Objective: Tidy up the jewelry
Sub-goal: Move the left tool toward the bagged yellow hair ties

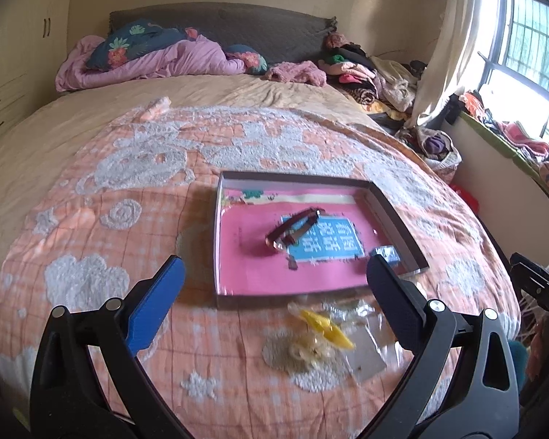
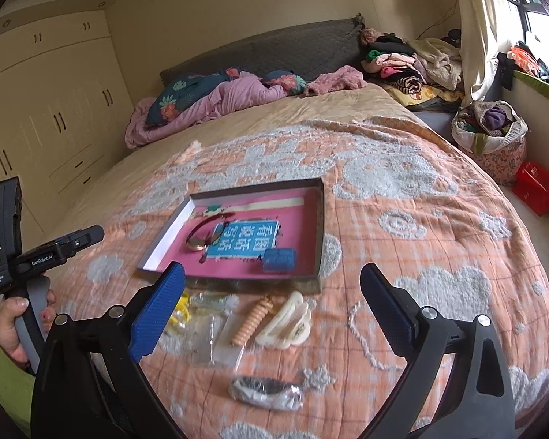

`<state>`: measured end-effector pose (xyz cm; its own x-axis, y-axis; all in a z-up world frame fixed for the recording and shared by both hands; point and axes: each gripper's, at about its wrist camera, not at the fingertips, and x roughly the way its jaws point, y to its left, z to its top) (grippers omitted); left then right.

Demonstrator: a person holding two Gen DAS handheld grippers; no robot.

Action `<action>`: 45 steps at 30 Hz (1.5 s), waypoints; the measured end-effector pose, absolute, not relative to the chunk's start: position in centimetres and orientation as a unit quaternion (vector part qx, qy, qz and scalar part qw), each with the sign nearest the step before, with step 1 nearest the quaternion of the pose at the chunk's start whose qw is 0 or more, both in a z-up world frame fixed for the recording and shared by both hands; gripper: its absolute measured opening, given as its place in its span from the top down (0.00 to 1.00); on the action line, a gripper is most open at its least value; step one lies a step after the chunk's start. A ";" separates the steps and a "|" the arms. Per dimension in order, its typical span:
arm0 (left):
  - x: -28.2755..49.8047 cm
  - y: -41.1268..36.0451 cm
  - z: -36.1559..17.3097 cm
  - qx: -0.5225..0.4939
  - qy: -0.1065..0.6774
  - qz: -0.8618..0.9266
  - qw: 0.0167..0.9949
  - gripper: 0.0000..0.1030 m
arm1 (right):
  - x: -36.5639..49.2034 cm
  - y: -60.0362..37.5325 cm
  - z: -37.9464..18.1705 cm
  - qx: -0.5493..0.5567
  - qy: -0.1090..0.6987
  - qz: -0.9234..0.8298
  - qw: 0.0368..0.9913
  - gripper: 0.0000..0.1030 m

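Both spread and empty, left gripper (image 1: 274,274) and right gripper (image 2: 272,281); best pinched across its stiff ribbed middle, the light, rigid cream hair claw (image 2: 285,323) on soft bed (image 2: 421,226).

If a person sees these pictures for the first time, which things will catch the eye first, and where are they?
The eye goes first to the shallow box with the pink lining in the middle of the orange blanket, with a watch and a small blue box inside it. Just in front of it lie a cream hair claw, a peach spiral clip and small clear bags. Both grippers, right and left, hover with jaws wide open.
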<state>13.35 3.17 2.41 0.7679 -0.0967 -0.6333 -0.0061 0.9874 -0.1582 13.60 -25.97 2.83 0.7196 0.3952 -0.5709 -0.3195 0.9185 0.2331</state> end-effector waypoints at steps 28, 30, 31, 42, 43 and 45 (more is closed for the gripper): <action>9.5 -0.5 -3.9 -0.040 0.408 -0.067 0.910 0.10 | 9.1 -24.5 -4.3 0.012 0.408 0.197 0.891 0.07; 9.4 -0.9 -4.3 -0.036 0.412 -0.070 0.908 0.10 | 9.2 -24.3 -5.0 0.011 0.416 0.194 0.888 0.07; 9.4 -1.0 -4.4 -0.036 0.414 -0.072 0.907 0.10 | 9.3 -24.2 -5.5 0.010 0.422 0.190 0.886 0.07; 9.9 -1.5 -5.7 -0.035 0.427 -0.080 0.900 0.10 | 10.1 -22.9 -8.3 -0.003 0.455 0.183 0.872 0.07; 10.1 -1.5 -5.8 -0.036 0.427 -0.081 0.900 0.10 | 10.3 -22.7 -8.6 -0.005 0.457 0.181 0.871 0.07; 10.5 -1.4 -6.0 -0.041 0.427 -0.083 0.899 0.10 | 10.4 -22.5 -9.0 -0.009 0.460 0.179 0.870 0.07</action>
<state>10.46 -1.37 -5.98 0.6214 -0.1852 -0.7613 0.1151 0.9827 -0.1451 10.40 -22.53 -8.98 0.5136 0.3023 -0.8030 -0.3197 0.9359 0.1478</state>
